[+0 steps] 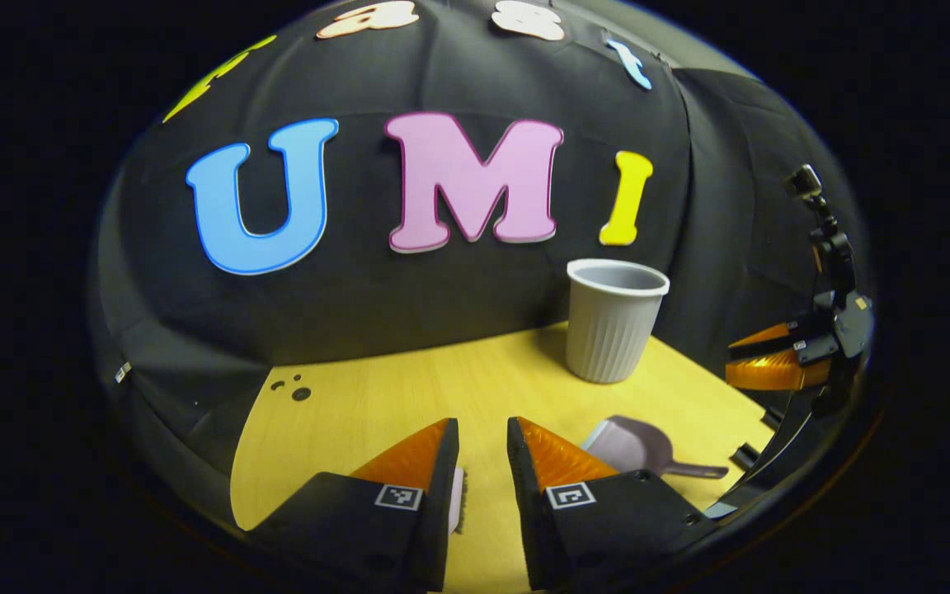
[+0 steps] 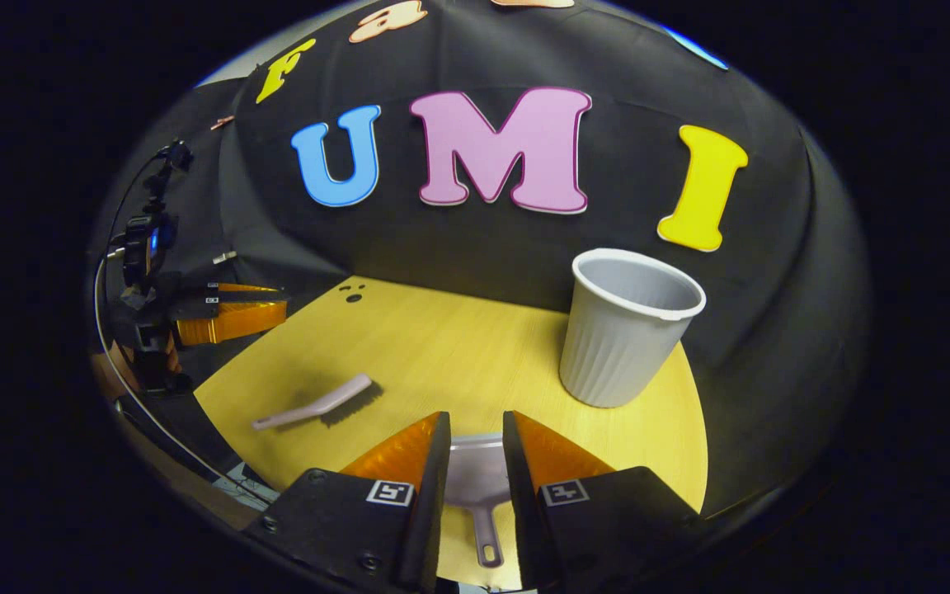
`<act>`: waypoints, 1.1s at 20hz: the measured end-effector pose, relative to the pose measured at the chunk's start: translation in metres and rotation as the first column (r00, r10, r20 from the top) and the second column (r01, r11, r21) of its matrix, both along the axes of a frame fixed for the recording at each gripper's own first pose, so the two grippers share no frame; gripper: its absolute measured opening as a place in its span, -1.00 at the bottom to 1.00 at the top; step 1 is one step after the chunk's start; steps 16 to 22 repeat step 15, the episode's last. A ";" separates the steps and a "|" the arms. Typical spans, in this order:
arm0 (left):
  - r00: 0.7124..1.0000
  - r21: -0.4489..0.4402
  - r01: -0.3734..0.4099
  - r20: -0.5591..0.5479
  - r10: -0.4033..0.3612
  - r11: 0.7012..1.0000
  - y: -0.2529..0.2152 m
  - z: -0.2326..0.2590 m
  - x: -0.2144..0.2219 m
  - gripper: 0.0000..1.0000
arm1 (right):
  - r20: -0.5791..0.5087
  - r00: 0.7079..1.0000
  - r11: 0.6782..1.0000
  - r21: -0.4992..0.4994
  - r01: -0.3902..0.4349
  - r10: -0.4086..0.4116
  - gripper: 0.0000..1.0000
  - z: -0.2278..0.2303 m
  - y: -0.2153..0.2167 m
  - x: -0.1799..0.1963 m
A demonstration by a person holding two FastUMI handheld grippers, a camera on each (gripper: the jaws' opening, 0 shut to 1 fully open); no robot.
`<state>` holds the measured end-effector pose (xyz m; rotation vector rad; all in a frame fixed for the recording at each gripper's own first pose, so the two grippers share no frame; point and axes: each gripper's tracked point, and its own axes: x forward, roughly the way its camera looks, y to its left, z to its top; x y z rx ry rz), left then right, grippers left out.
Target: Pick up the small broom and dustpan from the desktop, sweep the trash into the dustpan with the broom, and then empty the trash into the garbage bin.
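Small broom (image 2: 316, 406) and dustpan (image 2: 475, 478) both lie flat on the yellow wooden desktop (image 2: 442, 346), and I hold neither.

In my right gripper view the broom's long axis runs from lower left, where the handle ends, up to the right, where the bristled head sits; it lies left of my right gripper (image 2: 475, 433). The dustpan sits between and beneath my right fingers, scoop towards the black cloth wall (image 2: 458, 239), handle pointing back at me. My right fingers stand spread, gripping nothing. In my left gripper view my left gripper (image 1: 483, 437) is spread too, hovering over the desk with a bit of the broom's head (image 1: 457, 499) just inside its left finger. The dustpan (image 1: 636, 445) lies to its right, handle pointing right. A grey ribbed garbage bin (image 1: 613, 320) stands upright near the wall.
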<state>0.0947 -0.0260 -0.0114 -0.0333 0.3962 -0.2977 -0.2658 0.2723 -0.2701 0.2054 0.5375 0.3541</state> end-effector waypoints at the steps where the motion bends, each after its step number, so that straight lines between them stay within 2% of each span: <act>1: 1.000 -0.020 0.005 0.021 -0.005 1.000 -0.004 0.012 0.001 -0.19 | 0.021 1.000 1.000 0.007 0.005 -0.006 -0.17 0.009 -0.003 0.003; 8: 0.990 -0.033 -0.052 0.126 0.056 0.998 0.011 0.050 0.009 -0.20 | 0.167 0.984 0.998 0.031 0.056 -0.061 -0.18 0.057 -0.016 0.024; 22: 0.993 -0.028 -0.037 0.110 0.040 0.999 0.005 0.049 0.011 -0.20 | 0.178 0.981 0.996 0.043 0.076 -0.082 -0.23 0.065 -0.023 0.028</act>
